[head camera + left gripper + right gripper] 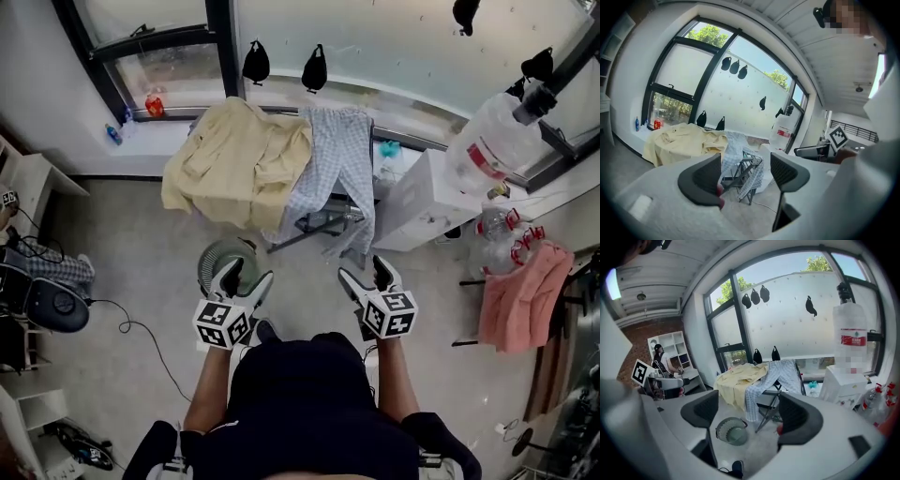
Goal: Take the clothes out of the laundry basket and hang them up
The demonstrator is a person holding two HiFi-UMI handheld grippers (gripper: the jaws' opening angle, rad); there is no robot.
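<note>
A pale yellow garment [236,164] and a light blue checked garment [333,169] hang over a folding drying rack [319,223] under the window. The round green laundry basket [228,264] stands on the floor in front of the rack and looks empty. My left gripper [243,283] hovers open just above the basket's near rim. My right gripper [368,278] is open too, held level to the right of it, nothing between its jaws. In the right gripper view the basket [731,431] lies low between the jaws; the left gripper view shows both garments [684,140] on the rack [746,169].
A white water dispenser [427,202] with a large bottle [492,141] stands right of the rack. A pink cloth [520,295] hangs on a stand at far right. A fan and cable [56,305] lie at left, shelves beyond. Black weights [255,64] hang at the window.
</note>
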